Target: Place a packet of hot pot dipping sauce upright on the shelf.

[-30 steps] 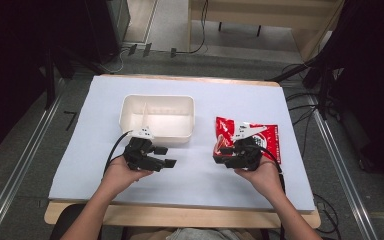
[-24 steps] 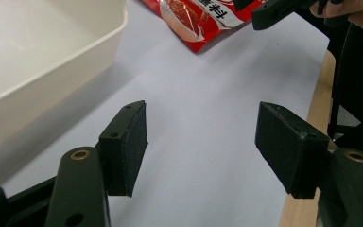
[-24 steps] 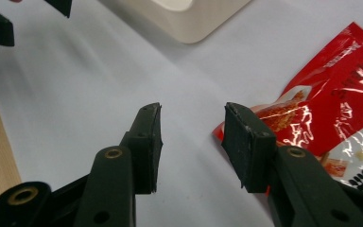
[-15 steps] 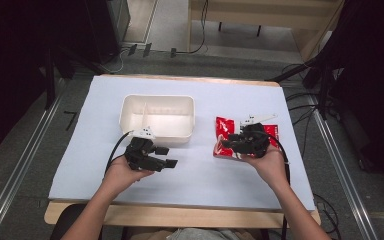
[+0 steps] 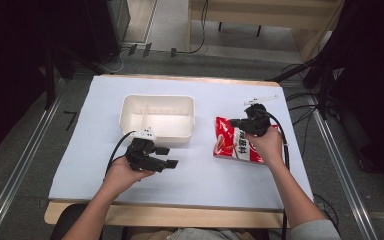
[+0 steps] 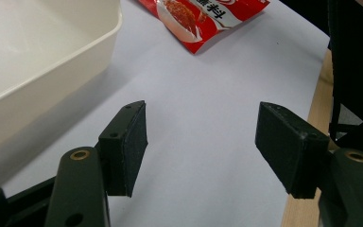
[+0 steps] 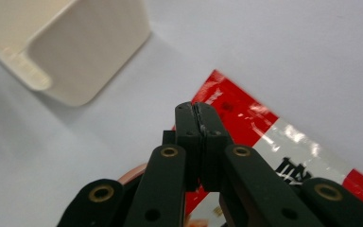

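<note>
A red snack packet (image 5: 235, 145) lies flat on the white table at the right. My right gripper (image 5: 236, 121) hovers over its far left corner, pointing left. In the right gripper view its jaws (image 7: 198, 108) have just been closing and the pads now meet, with nothing visible between them; the packet (image 7: 274, 137) lies underneath. A cream divided tray (image 5: 157, 97) stands at the table's middle. My left gripper (image 5: 169, 156) rests in front of it, open and empty. In the left gripper view, that gripper (image 6: 202, 108) faces bare table, with the tray wall (image 6: 52, 61) at the left and the packet (image 6: 203, 19) beyond.
The white table sheet (image 5: 205, 175) spreads wide between the two hands. Its wooden front edge (image 5: 180, 215) lies near the person. Cables (image 5: 300, 95) run off the table's right side, and a dark floor with rails surrounds it.
The right hand has moved away from the person, from the packet's near edge to its far left corner, and its jaws have come together. The left hand and gripper stayed put.
</note>
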Action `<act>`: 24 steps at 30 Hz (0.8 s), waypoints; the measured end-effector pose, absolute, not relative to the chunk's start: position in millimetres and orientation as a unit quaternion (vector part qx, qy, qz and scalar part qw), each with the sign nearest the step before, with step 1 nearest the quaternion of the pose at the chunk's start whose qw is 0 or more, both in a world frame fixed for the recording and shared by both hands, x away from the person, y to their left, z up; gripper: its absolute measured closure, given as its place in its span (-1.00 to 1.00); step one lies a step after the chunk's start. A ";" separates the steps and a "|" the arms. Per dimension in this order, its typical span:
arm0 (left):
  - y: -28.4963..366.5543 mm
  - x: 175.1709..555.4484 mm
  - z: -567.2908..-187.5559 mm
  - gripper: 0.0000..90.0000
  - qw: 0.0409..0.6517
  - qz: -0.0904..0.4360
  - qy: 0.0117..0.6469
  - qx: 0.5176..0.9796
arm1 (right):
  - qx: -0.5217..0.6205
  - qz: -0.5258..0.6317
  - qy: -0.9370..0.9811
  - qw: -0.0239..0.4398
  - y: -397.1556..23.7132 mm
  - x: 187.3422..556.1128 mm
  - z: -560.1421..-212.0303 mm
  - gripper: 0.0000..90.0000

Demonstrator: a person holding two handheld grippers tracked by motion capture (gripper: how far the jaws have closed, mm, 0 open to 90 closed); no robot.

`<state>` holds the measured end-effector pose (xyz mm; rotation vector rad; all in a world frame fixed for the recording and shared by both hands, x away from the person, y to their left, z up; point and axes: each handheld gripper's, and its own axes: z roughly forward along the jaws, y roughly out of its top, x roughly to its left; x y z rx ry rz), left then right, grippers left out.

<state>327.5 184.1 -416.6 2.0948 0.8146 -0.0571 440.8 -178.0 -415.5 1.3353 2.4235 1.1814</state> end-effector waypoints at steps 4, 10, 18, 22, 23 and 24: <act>183.2 327.4 -416.9 -0.21 0.430 -0.021 0.325 0.842 | 0.457 0.388 0.796 0.083 -178.7 463.3 -418.9 1.00; 182.9 327.6 -417.7 -0.21 0.429 -0.020 0.323 0.844 | 0.479 0.374 0.789 0.090 -175.4 489.4 -430.7 1.00; 182.5 326.8 -417.4 -0.21 0.427 -0.020 0.321 0.845 | 0.497 0.341 0.794 0.086 -167.6 506.7 -451.3 1.00; 182.2 326.7 -418.0 -0.21 0.428 -0.019 0.319 0.845 | 0.499 0.327 0.798 0.082 -161.7 514.5 -457.1 1.00; 182.4 326.8 -418.1 -0.21 0.429 -0.020 0.319 0.845 | 0.499 0.322 0.801 0.079 -160.5 516.8 -460.2 1.00; 182.4 326.8 -418.1 -0.21 0.429 -0.020 0.319 0.845 | 0.501 0.315 0.803 0.072 -159.6 517.5 -461.3 1.00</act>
